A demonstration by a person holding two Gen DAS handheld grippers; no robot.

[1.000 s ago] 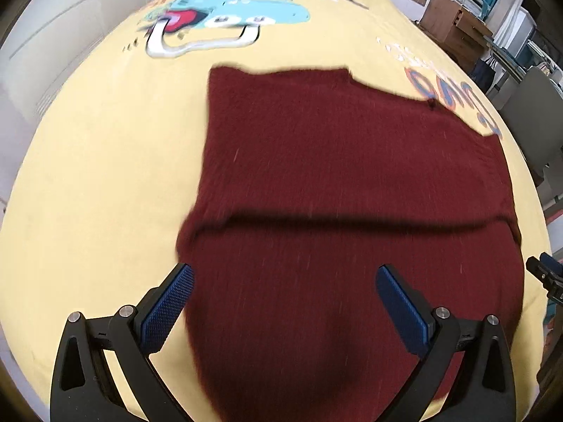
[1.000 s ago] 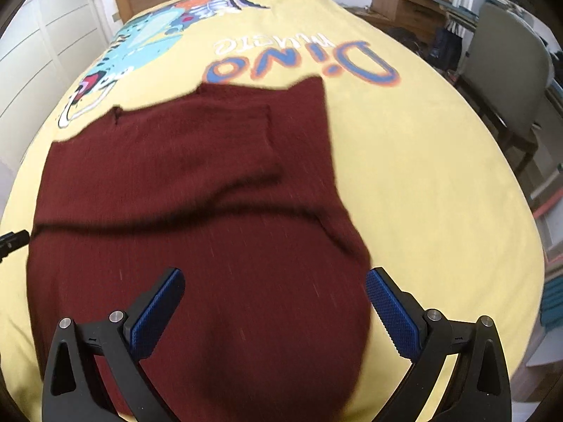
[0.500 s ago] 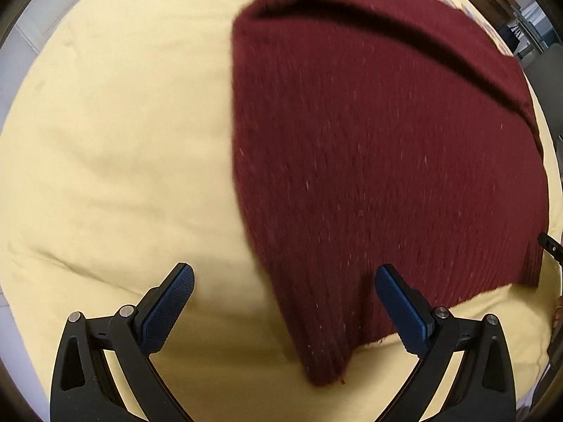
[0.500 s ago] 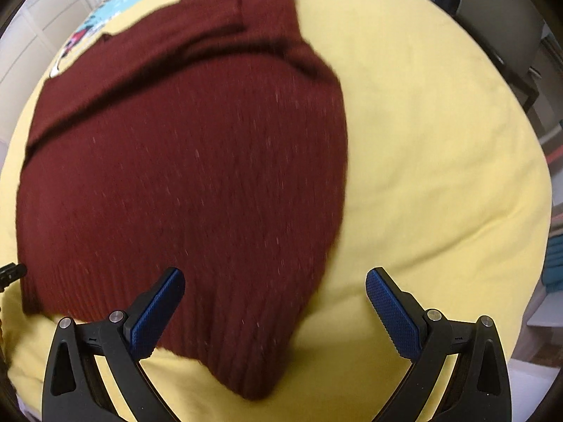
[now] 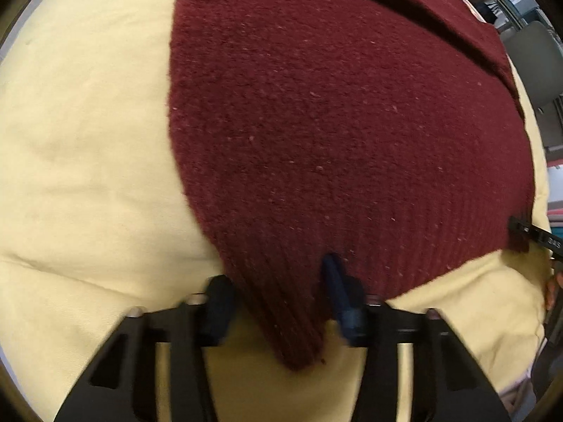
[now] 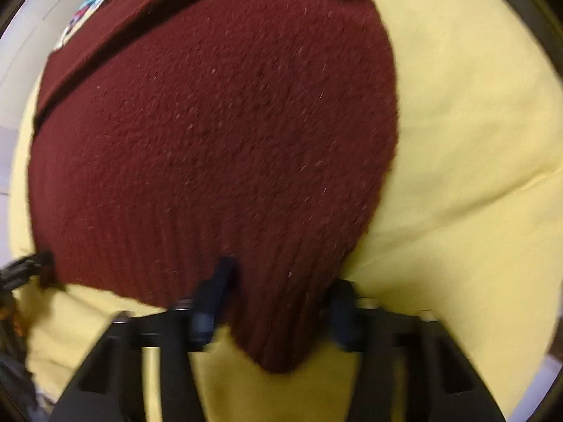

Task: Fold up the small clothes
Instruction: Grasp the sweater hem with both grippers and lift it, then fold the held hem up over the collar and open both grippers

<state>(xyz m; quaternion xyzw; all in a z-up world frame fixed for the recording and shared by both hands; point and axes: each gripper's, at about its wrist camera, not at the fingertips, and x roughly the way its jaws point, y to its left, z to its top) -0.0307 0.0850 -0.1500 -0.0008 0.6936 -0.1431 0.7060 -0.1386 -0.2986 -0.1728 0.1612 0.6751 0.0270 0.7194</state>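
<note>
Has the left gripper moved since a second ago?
Yes. The left gripper came down toward the sweater's near hem on the bedspread, and its fingers have just been closing around that corner.

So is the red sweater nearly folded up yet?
Partly. A fold already crosses the sweater at its far end. Both grippers, left and right, have just been closing on its near corners. Bringing that hem over is left.
</note>
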